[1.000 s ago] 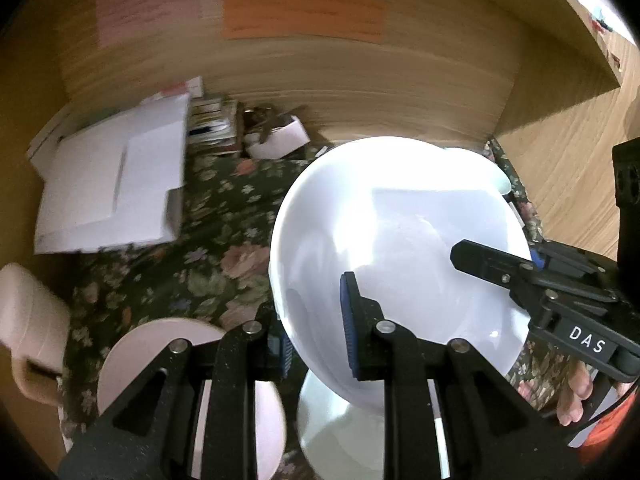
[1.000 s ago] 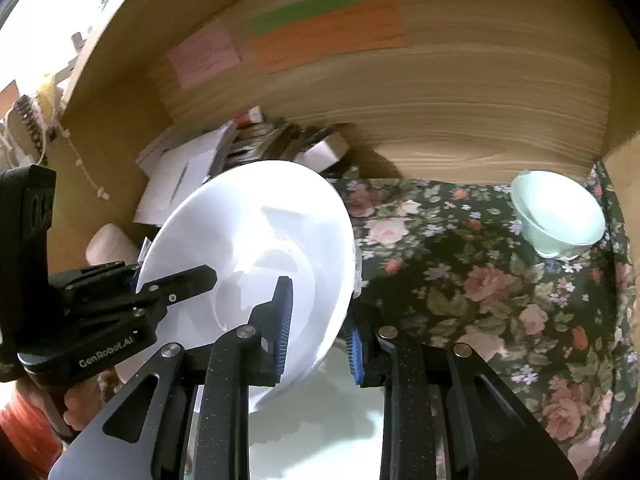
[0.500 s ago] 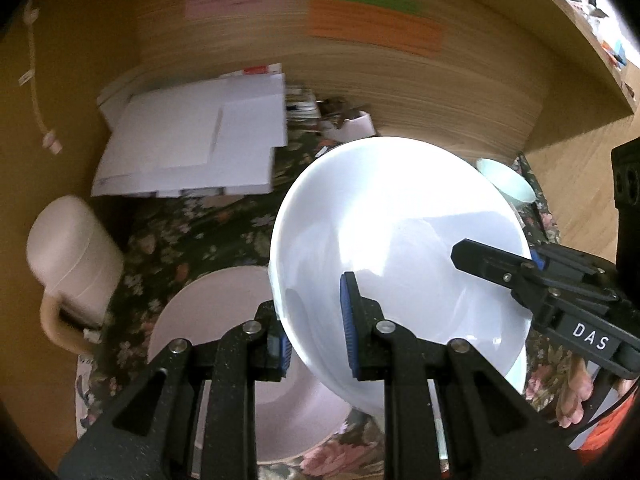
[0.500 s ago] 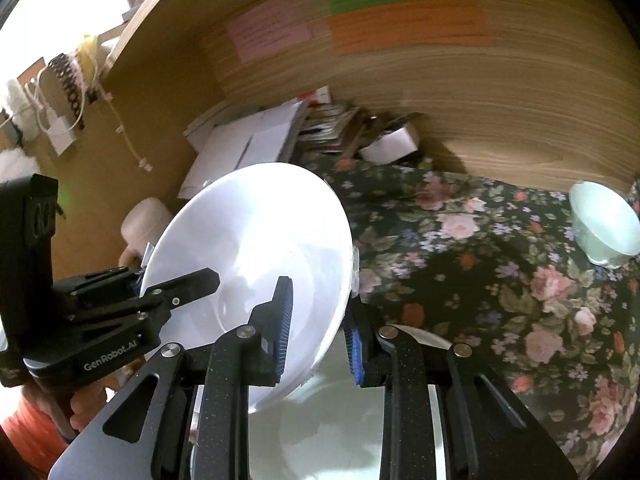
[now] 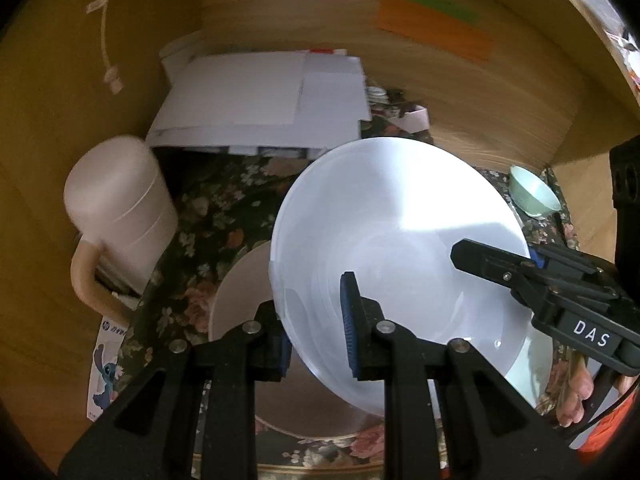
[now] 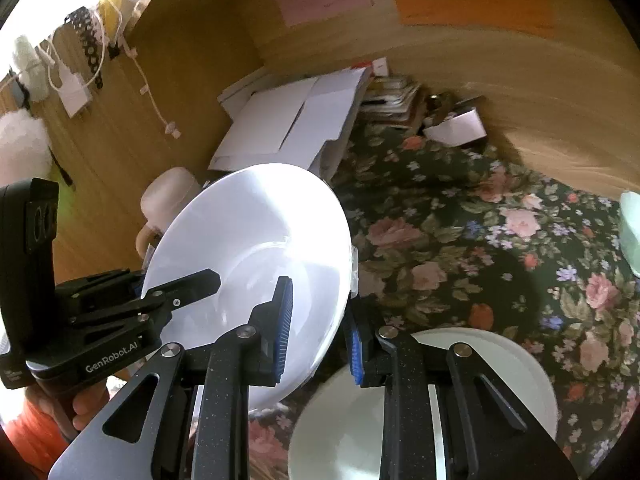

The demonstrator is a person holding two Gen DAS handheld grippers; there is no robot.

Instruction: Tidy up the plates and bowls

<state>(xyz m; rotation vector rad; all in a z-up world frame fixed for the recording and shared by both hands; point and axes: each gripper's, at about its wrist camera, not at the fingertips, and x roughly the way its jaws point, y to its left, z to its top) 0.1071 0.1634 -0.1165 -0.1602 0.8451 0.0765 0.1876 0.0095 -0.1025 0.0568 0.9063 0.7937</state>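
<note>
- White bowl (image 5: 400, 240) held tilted in the air above the desk (image 6: 460, 248), gripped on opposite rims by both grippers.
- Left gripper (image 5: 316, 336) clamped on the bowl's near rim, one pad inside, the other behind the wall; same grip shows at the left of the right wrist view (image 6: 176, 292).
- Right gripper (image 6: 318, 326) also clenched on the bowl's rim, blue pads on either side of the wall; seen at the right of the left view (image 5: 520, 264).
- Pink plate (image 5: 240, 292) lies on the floral cloth directly under the bowl.
- White plate (image 6: 500, 364) on the cloth below the right gripper.
- Small green bowl (image 5: 534, 196) far right near the wooden wall, well apart.
- Cream lidded mug (image 5: 120, 216) at left (blurred), papers (image 5: 260, 96) stacked behind it.
</note>
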